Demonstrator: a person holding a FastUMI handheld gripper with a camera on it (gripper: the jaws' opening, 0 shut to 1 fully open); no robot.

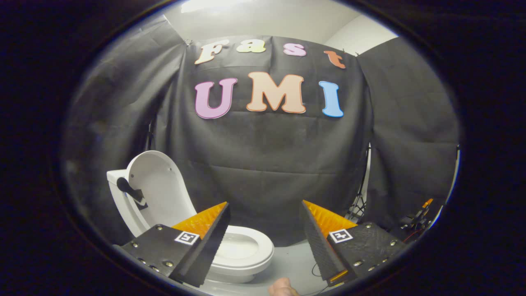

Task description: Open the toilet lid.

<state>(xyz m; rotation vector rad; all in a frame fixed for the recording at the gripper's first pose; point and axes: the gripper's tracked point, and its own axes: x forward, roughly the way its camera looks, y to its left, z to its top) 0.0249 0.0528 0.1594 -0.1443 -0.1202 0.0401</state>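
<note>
Booth floor (294, 257) | toilet lid (158, 191) raised | hand-held gripper (265, 207) fingers apart, empty

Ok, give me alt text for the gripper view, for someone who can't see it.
A white toilet stands with its lid already raised upright against the tank, seat down. The gripper is open and empty, its fingers spread above the toilet, which sits below and beyond the left finger. Black cloth hangs behind.

Gripper (265, 213) fingers spread wide, gap between them free. Toilet (242, 250) at 10 o'clock, lid (158, 193) raised upright. Open floor (291, 259) at 12 o'clock; tripod (361, 197) at 2 o'clock.
</note>
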